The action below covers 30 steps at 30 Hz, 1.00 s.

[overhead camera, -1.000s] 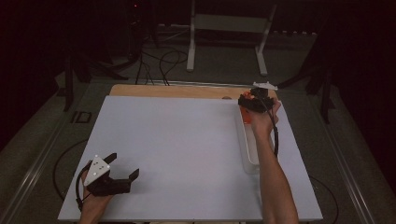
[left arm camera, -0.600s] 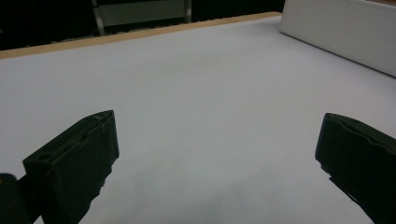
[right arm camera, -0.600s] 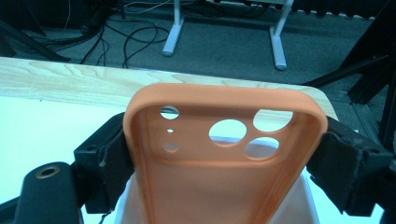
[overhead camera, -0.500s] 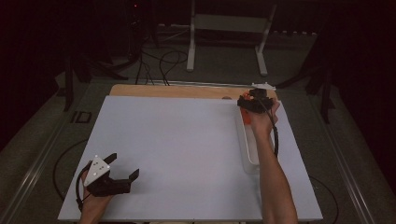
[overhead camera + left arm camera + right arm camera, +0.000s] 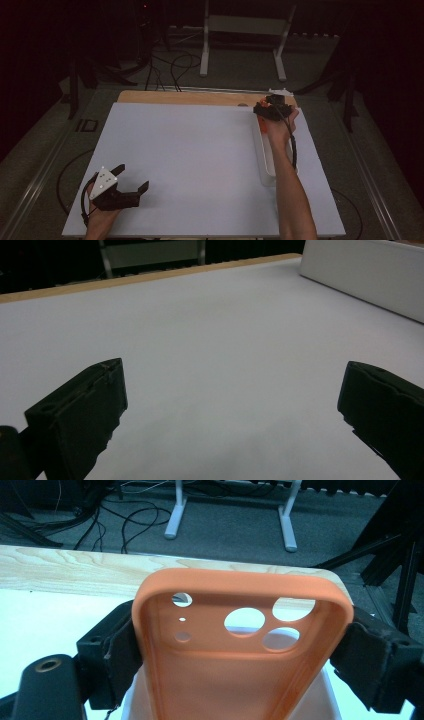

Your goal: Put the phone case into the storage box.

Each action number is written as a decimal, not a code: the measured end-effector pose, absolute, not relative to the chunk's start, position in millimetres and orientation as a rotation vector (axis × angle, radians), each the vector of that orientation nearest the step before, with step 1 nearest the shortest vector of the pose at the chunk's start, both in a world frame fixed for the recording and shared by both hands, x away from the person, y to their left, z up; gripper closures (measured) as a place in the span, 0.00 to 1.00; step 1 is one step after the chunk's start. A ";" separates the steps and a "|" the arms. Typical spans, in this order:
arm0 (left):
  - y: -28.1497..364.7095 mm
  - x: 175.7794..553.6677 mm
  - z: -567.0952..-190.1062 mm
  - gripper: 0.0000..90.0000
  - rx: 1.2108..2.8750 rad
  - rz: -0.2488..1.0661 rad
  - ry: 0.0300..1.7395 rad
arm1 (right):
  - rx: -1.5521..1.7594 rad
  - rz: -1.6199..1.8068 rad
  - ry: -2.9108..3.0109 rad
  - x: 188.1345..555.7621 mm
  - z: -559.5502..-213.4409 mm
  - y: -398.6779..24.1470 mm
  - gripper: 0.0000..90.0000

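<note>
An orange phone case (image 5: 235,650) with round camera holes sits upright between the jaws of my right gripper (image 5: 240,655), which is shut on its two long sides. From above, that right gripper (image 5: 270,111) hovers over the far end of a long white tray (image 5: 264,159) near the table's back right. Down at the front left, my left gripper (image 5: 131,184) rests low over the white sheet (image 5: 190,160), open. Its two black jaws stand wide apart in the left gripper view (image 5: 230,405) with bare sheet between them.
A wooden table edge (image 5: 190,97) runs along the back of the white sheet. Beyond it are a white stand (image 5: 245,30) and cables (image 5: 172,65) on the dark floor. The tray's white wall (image 5: 370,275) appears far right in the left gripper view.
The right gripper has shifted slightly with the orange case above the tray's far end. The left gripper has stayed put.
</note>
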<state>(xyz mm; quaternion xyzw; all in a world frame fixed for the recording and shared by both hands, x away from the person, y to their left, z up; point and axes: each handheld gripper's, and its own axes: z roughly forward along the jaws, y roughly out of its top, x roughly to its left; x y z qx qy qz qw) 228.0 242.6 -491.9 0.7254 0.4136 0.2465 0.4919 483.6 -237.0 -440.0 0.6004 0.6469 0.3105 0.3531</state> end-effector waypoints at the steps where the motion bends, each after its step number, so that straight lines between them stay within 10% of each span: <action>1: 242.6 227.9 -491.8 0.00 1.761 0.598 1.003 | 1.556 0.805 1.672 483.5 -440.0 -237.2 0.15; 30: 241.8 227.9 -492.0 0.00 1.762 0.598 1.002 | 1.590 0.926 1.658 476.7 -434.9 -240.6 0.10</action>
